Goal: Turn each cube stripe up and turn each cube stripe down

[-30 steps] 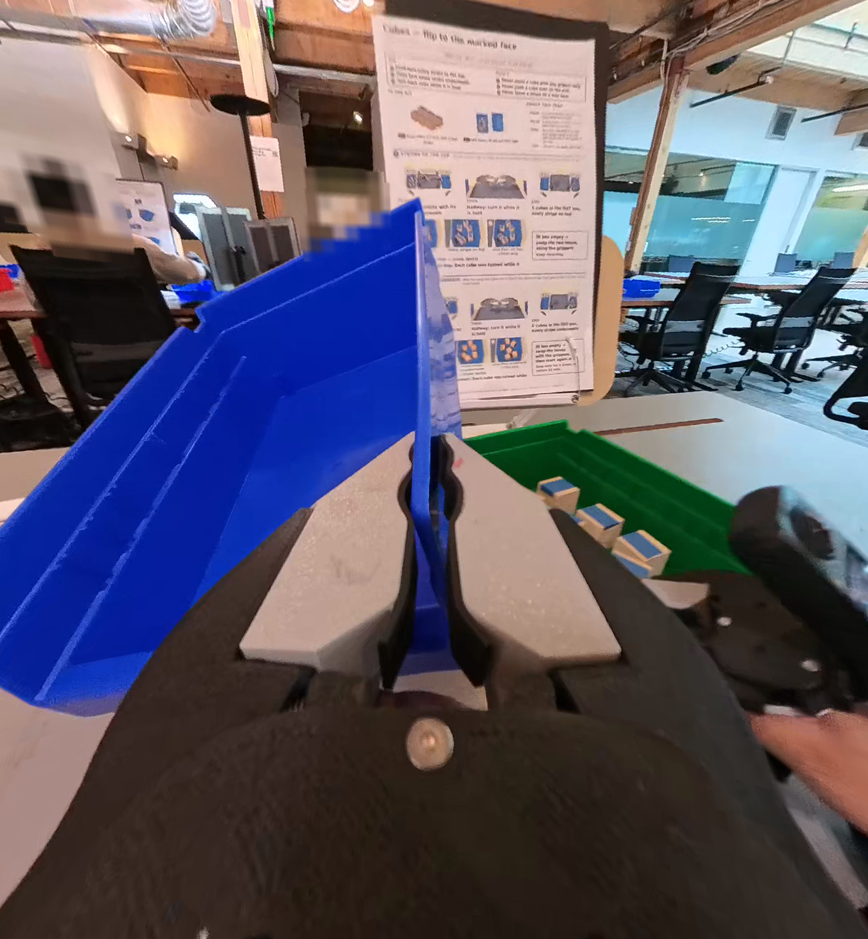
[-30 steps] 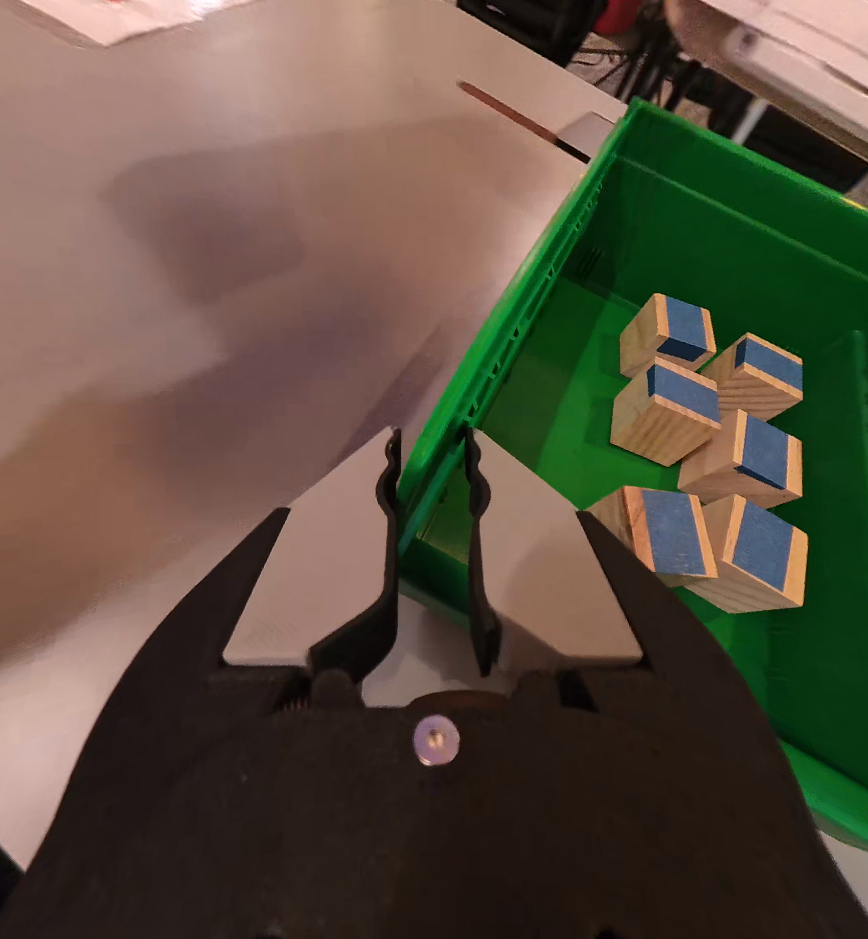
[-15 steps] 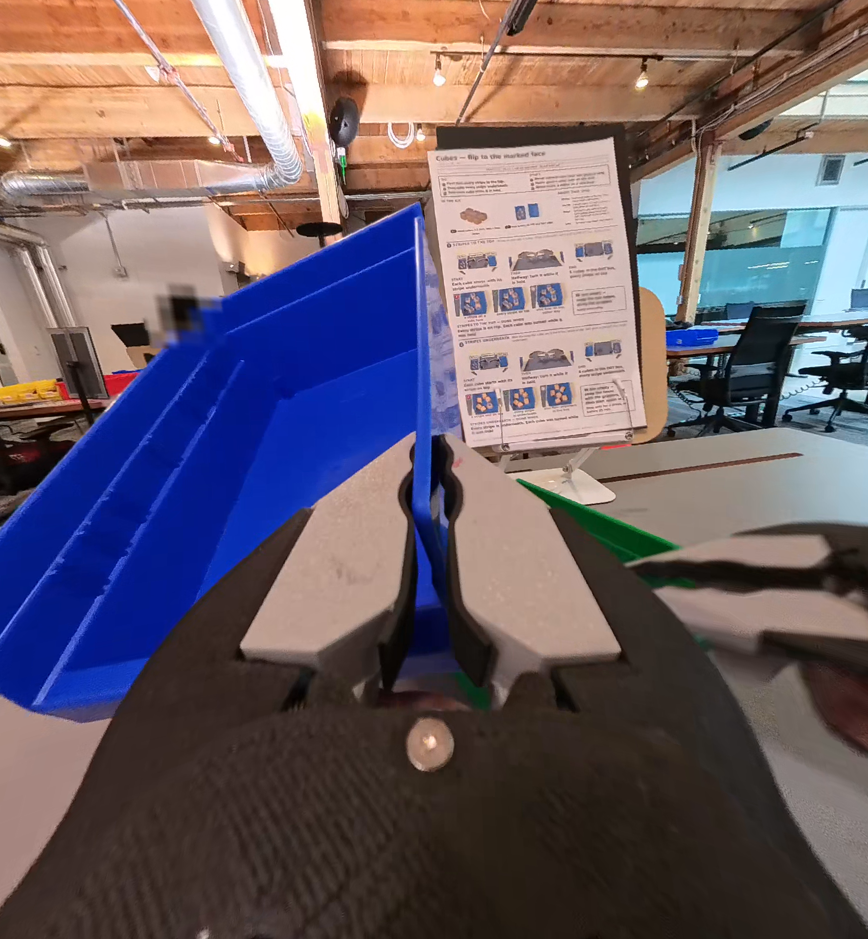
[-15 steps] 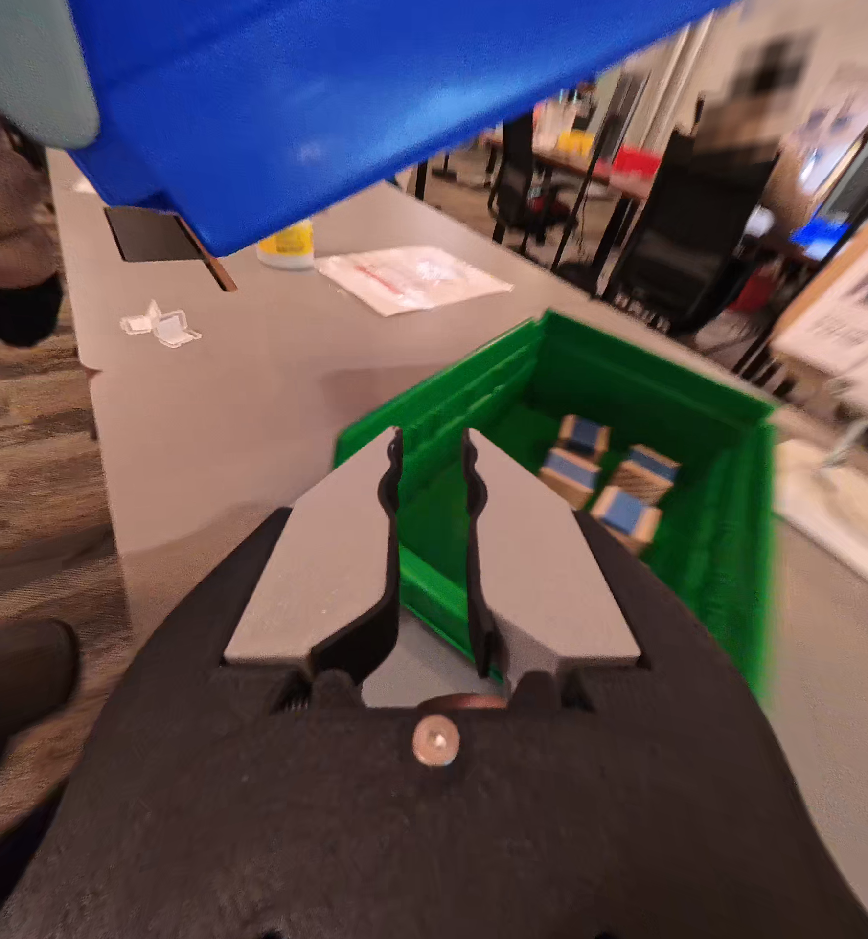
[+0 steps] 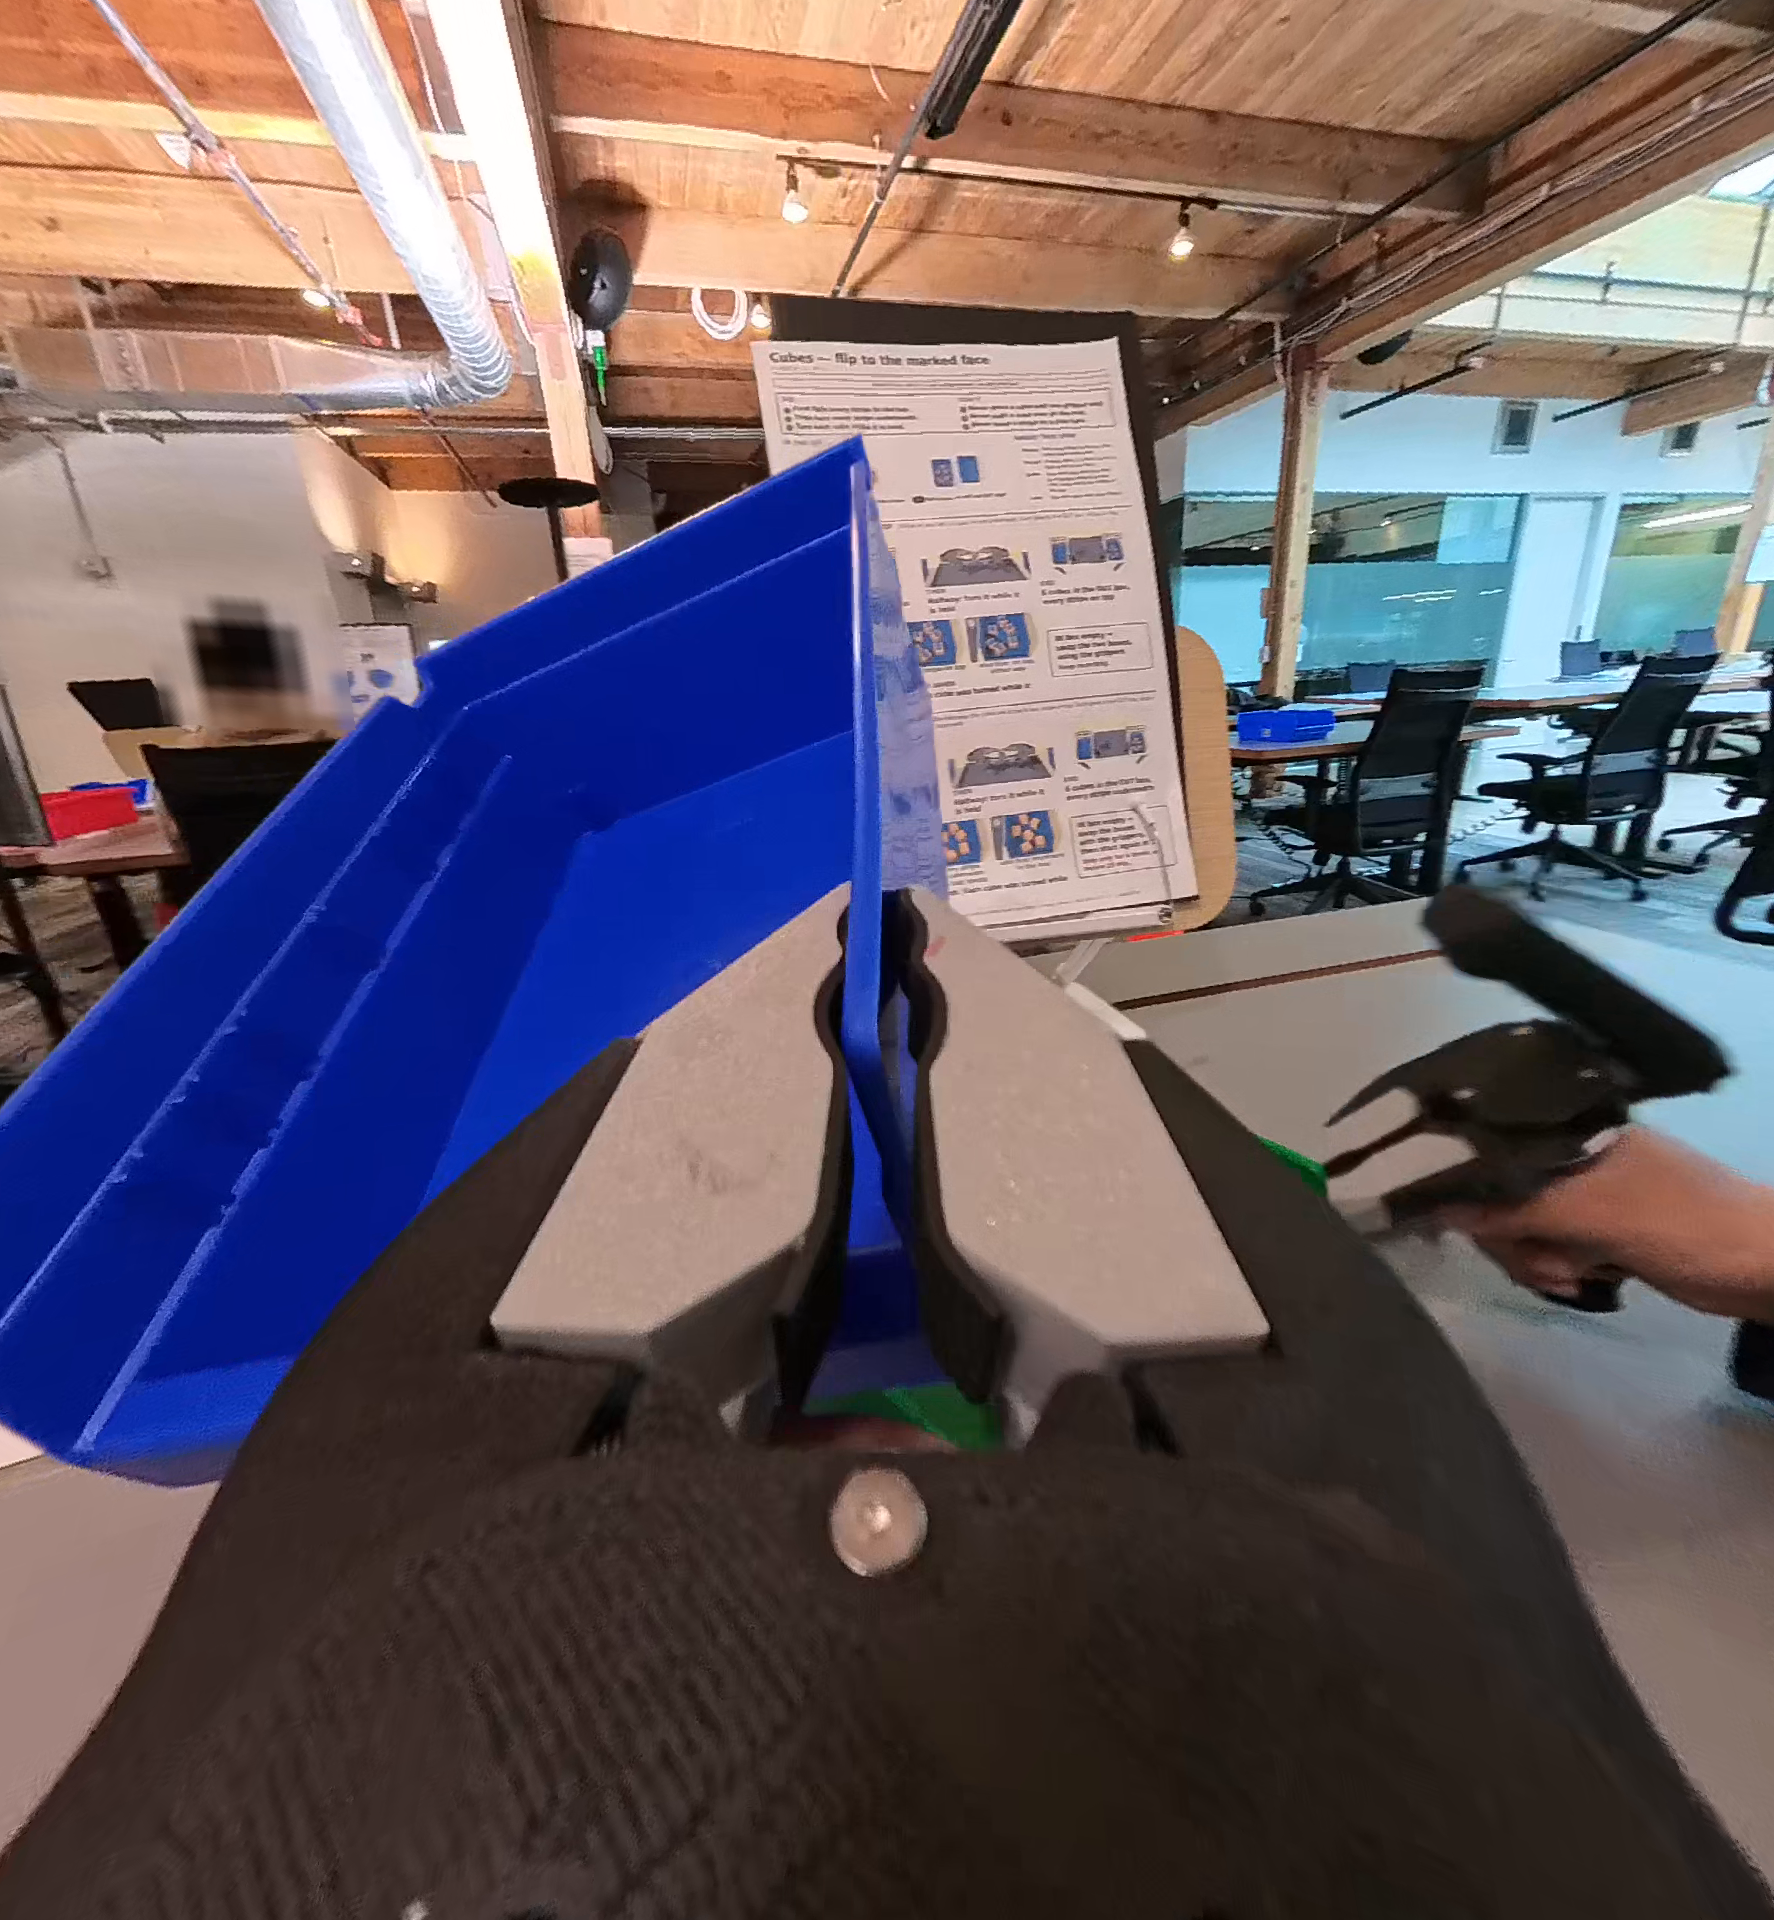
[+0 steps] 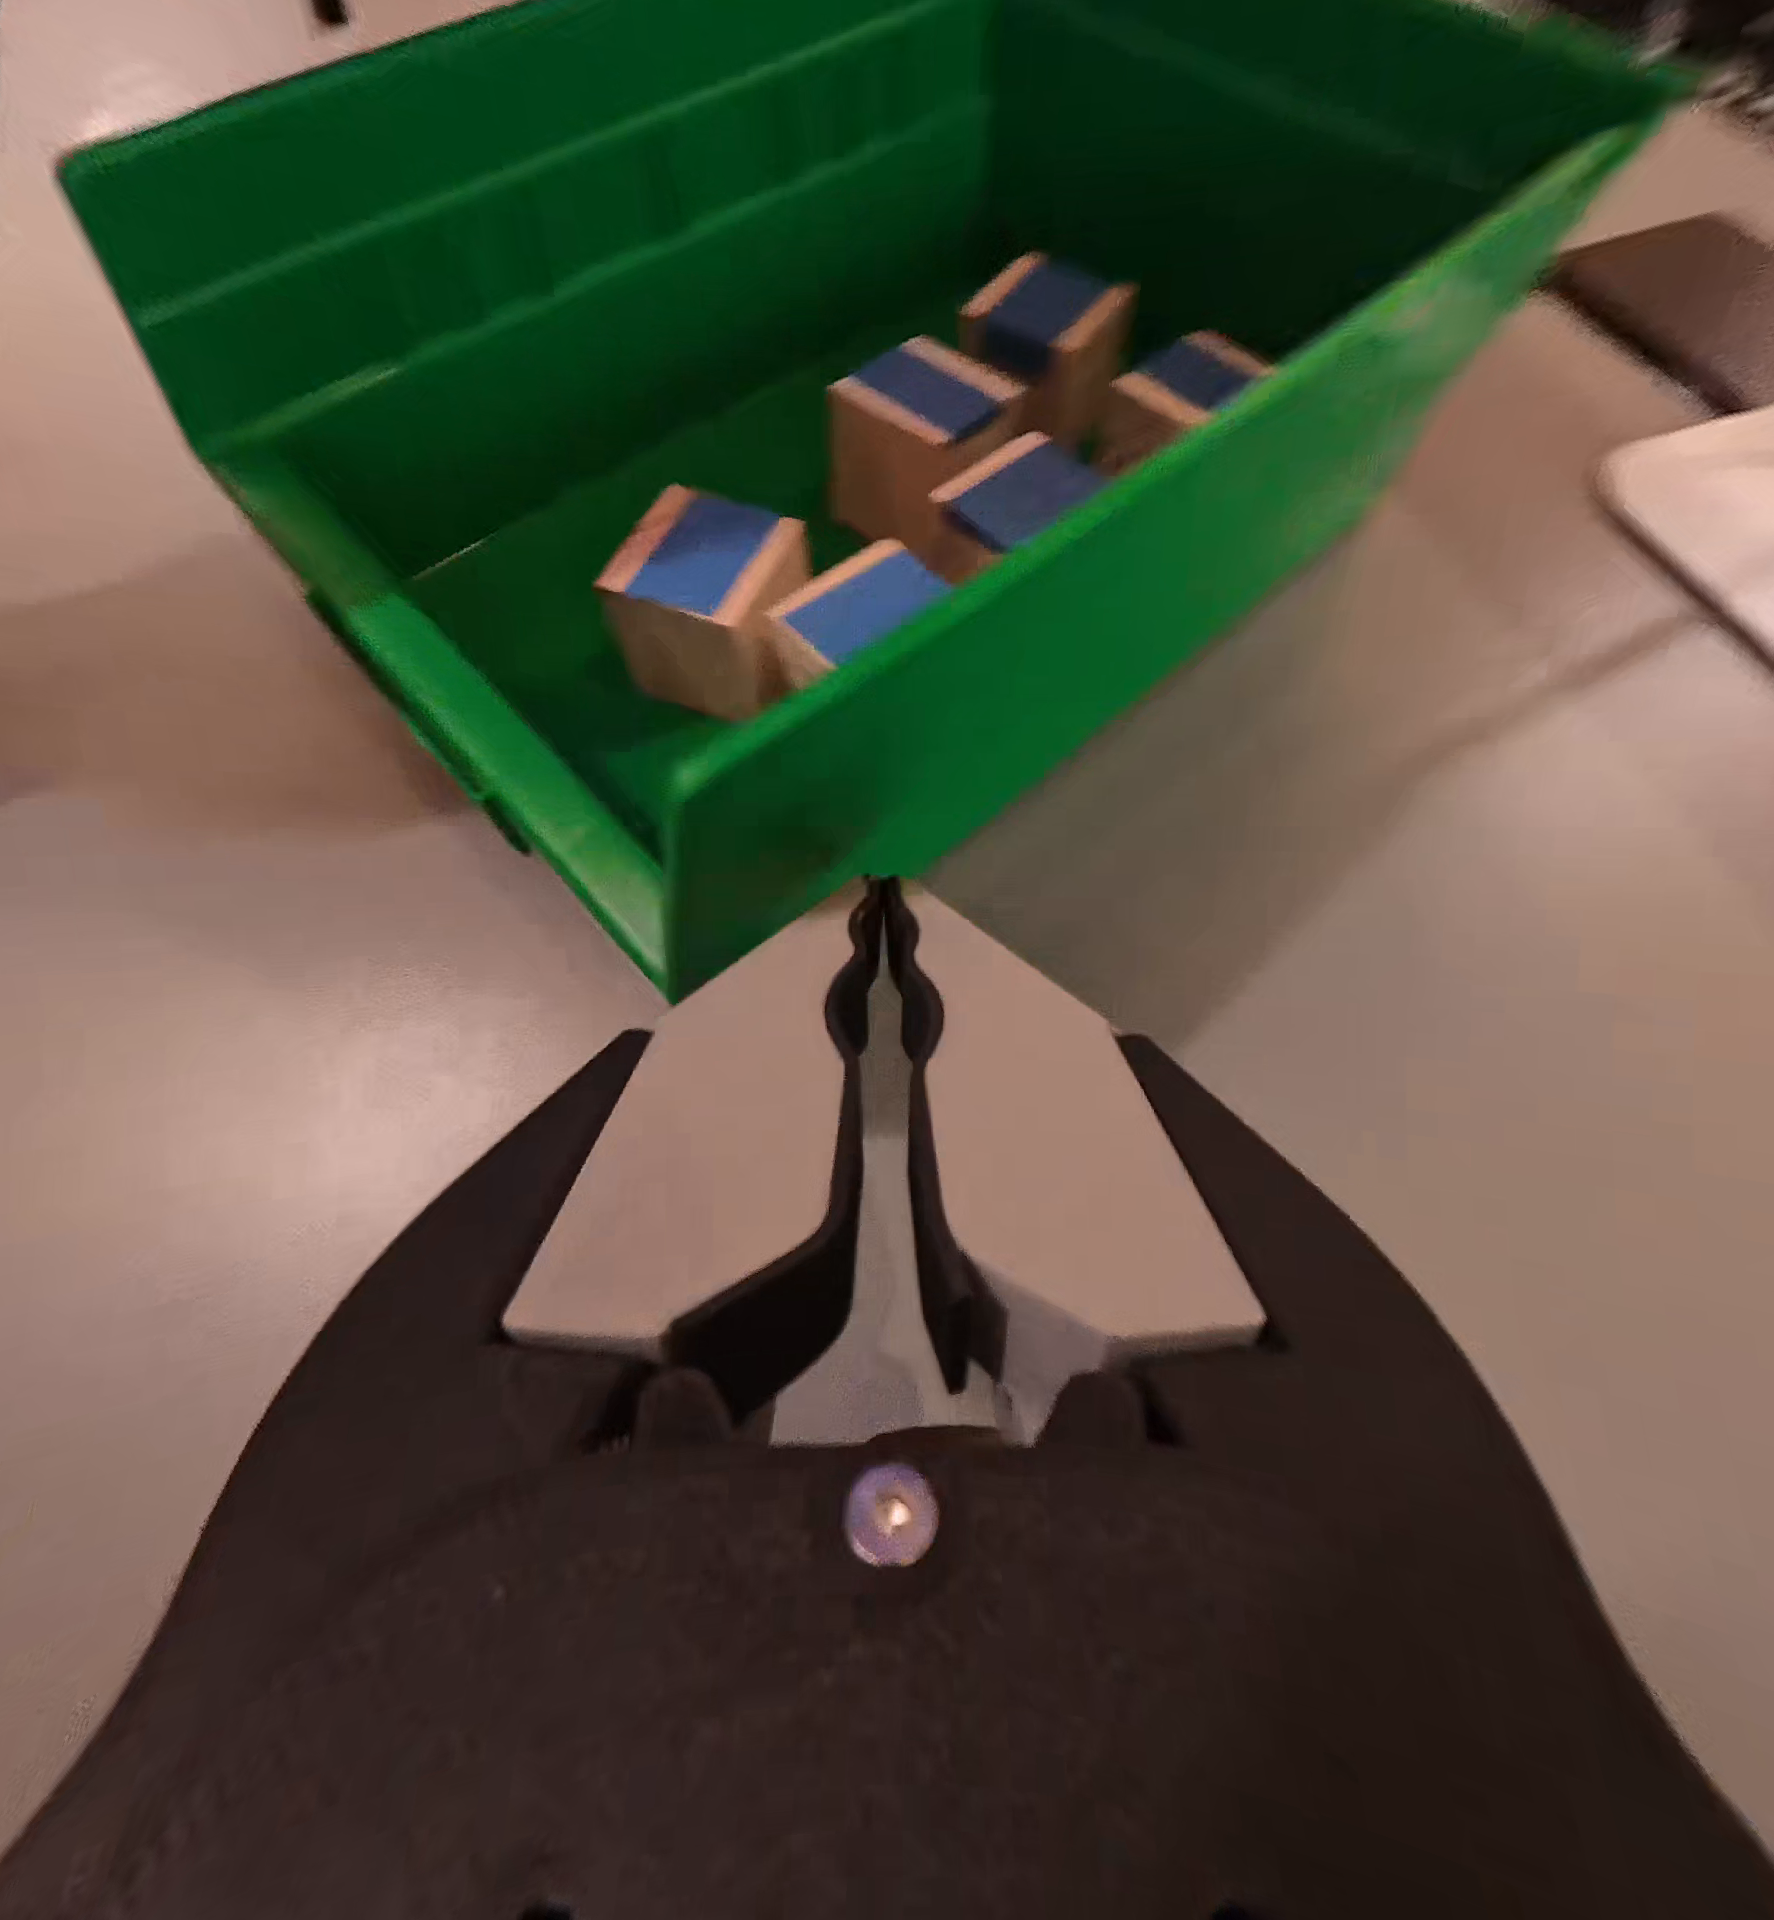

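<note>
My left gripper (image 5: 878, 914) is shut on the side wall of a blue bin (image 5: 550, 935) and holds it in the air, tilted, with nothing visible inside. Several wooden cubes (image 6: 701, 592) with blue stripes facing up lie in a green bin (image 6: 1070, 675) on the table. My right gripper (image 6: 881, 914) is shut and empty, its tips just in front of the green bin's near corner. The right gripper also shows in the left wrist view (image 5: 1382, 1153), held by a hand, with a sliver of the green bin (image 5: 1288, 1164) beside it.
A printed instruction sheet (image 5: 1018, 644) stands on a stand at the table's far side; its white base (image 6: 1745, 540) lies right of the green bin. The grey table (image 6: 187, 1039) surrounds the bin. Office chairs (image 5: 1402, 790) and desks stand beyond.
My right gripper left the green bin's wall, swung around to the bin's corner and closed. My left gripper kept hold of the blue bin and raised it.
</note>
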A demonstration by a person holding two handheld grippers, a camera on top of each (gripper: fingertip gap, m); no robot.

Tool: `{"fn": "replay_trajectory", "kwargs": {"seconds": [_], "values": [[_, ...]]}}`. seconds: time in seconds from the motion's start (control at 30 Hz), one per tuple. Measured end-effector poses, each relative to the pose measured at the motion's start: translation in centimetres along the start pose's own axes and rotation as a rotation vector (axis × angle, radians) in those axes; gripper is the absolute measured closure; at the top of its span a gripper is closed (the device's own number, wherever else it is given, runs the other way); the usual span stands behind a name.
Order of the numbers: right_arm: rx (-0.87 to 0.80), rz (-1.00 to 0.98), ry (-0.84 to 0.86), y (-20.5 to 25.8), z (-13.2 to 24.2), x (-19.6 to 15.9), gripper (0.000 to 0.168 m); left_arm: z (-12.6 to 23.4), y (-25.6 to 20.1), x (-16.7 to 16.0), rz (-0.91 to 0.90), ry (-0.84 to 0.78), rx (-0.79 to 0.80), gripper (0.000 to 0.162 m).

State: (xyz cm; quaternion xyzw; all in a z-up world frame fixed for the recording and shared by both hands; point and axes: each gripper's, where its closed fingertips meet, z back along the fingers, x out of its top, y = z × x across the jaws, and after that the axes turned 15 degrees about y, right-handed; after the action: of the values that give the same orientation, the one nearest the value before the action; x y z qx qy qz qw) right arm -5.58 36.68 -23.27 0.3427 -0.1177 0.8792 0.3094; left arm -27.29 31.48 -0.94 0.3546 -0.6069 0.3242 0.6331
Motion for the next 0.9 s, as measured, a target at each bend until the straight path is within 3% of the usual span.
{"fn": "replay_trajectory", "kwargs": {"seconds": [0.13, 0.2, 0.37, 0.43, 0.63, 0.8, 0.9], "values": [[-0.066, 0.078, 0.098, 0.6, -4.5, 1.6, 0.168, 0.0, -0.2, -0.1, 0.01, -0.001, -0.017, 0.161], [-0.047, 0.081, 0.076, 1.7, -6.2, 3.2, 0.168, -0.1, -0.1, -0.3, 0.001, 0.004, -0.006, 0.16], [-0.186, 0.02, 0.041, -0.1, -9.7, 7.3, 0.168, 0.0, -0.1, -0.2, -0.02, 0.001, 0.02, 0.16], [-0.142, -0.011, 0.035, 0.1, -11.0, 8.4, 0.168, 0.3, -0.3, 0.0, -0.028, -0.008, 0.022, 0.16], [-0.334, -0.051, -0.039, -3.6, -10.6, 10.2, 0.168, 1.3, -2.1, 1.2, -0.08, -0.044, 0.002, 0.159], [-0.303, -0.155, -0.056, -5.1, -11.8, 11.6, 0.168, 1.6, -4.4, 1.8, -0.113, -0.069, -0.032, 0.16], [-0.448, -0.045, -0.083, -6.0, -8.9, 11.0, 0.168, 1.9, -5.6, 1.7, -0.127, -0.068, -0.057, 0.16]]}}
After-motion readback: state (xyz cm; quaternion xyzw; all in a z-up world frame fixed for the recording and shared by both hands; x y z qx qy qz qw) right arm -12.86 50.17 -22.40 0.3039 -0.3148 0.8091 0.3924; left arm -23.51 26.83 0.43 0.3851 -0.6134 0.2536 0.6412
